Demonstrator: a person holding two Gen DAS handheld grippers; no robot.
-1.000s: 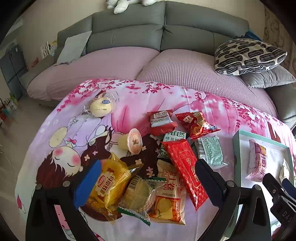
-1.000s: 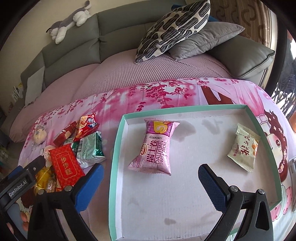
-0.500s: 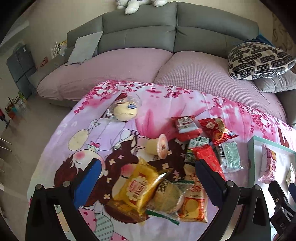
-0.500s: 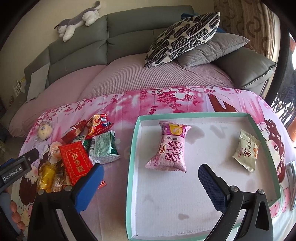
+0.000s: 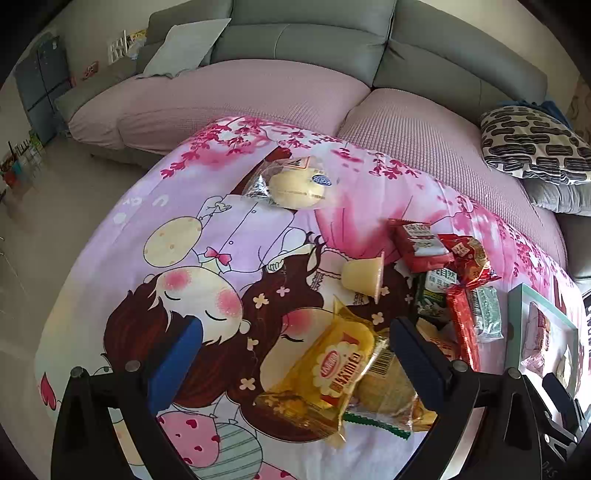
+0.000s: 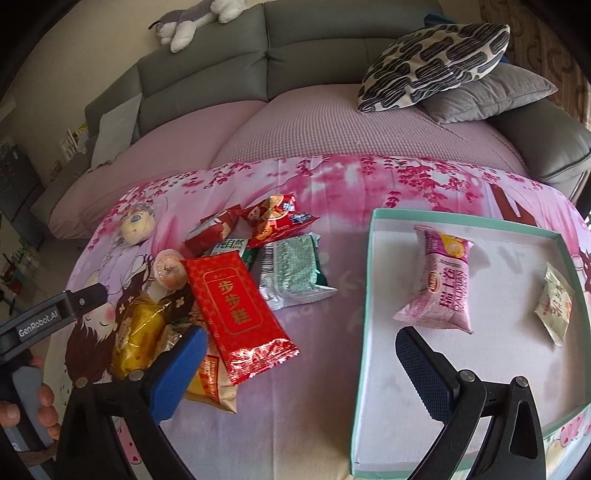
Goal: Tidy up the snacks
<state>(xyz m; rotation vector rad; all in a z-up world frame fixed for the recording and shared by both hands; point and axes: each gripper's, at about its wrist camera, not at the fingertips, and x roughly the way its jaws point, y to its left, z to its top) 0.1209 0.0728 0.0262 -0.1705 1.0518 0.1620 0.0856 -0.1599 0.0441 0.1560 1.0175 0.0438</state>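
Several snack packets lie in a heap on the pink cartoon cloth. My left gripper (image 5: 291, 360) hangs open just above the yellow packet (image 5: 332, 373), which lies between its blue pads, with a jelly cup (image 5: 364, 275) and a wrapped bun (image 5: 295, 184) farther off. My right gripper (image 6: 299, 363) is open and empty over the cloth, straddling the tray's left wall, near the long red packet (image 6: 236, 314) and green packet (image 6: 293, 275). The teal-rimmed white tray (image 6: 364, 332) holds a pink packet (image 6: 443, 280) and a small cream packet (image 6: 556, 306).
A grey sofa with a pink cover (image 6: 332, 125) runs behind the table, with a patterned cushion (image 6: 432, 62) and a plush toy (image 6: 192, 18). A hand (image 6: 44, 410) holds the left gripper's body (image 6: 55, 317) at the lower left. The cloth's left edge drops to the floor (image 5: 55, 206).
The left gripper has swung left, so the snack heap has slid right and the yellow packet now sits between its pads. The right gripper has also shifted left, from over the tray towards the heap.
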